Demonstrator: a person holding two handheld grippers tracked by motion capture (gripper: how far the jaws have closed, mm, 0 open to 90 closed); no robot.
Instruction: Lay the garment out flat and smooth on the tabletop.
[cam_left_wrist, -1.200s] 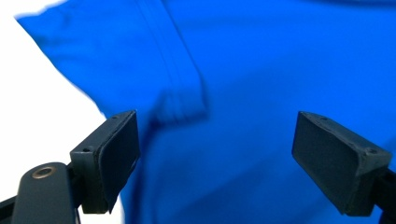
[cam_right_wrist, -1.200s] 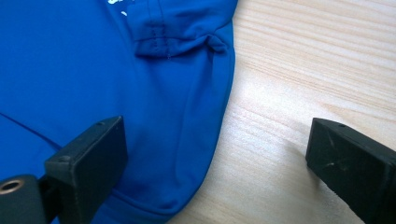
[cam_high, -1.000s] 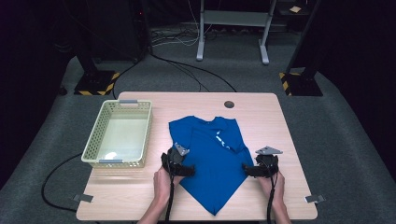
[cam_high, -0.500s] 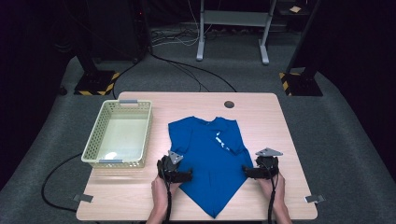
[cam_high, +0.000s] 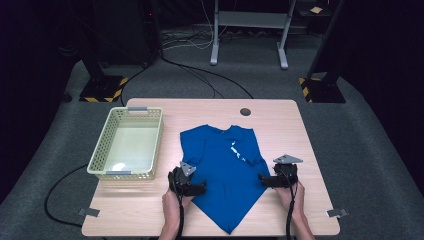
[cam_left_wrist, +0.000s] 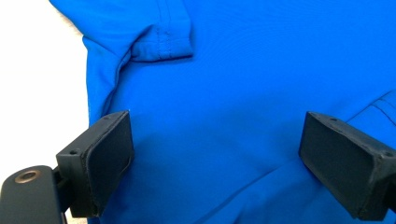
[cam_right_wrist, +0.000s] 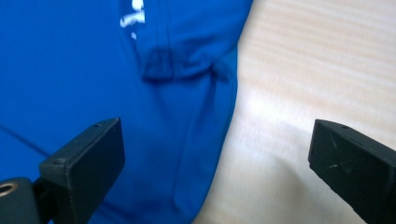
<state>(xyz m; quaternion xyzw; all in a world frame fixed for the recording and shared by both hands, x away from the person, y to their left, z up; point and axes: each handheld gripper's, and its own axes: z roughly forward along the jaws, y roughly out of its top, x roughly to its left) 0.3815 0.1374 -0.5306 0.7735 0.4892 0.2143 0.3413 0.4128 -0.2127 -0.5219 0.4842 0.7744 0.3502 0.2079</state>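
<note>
Shirt fold — grab stage
Both grippers (cam_high: 200, 189) (cam_high: 262, 180) were held wide open, empty, at the blue shirt (cam_high: 225, 175) — edges likely needed pinching next.

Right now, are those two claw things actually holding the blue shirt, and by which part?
Neither holds it. The left gripper hangs open over the blue shirt, the right gripper open over its side edge.

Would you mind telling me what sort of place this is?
Probably a lab or recording studio: a wooden table stands on grey carpet, with cables across the floor and hazard-striped stand bases in dark surroundings.
</note>
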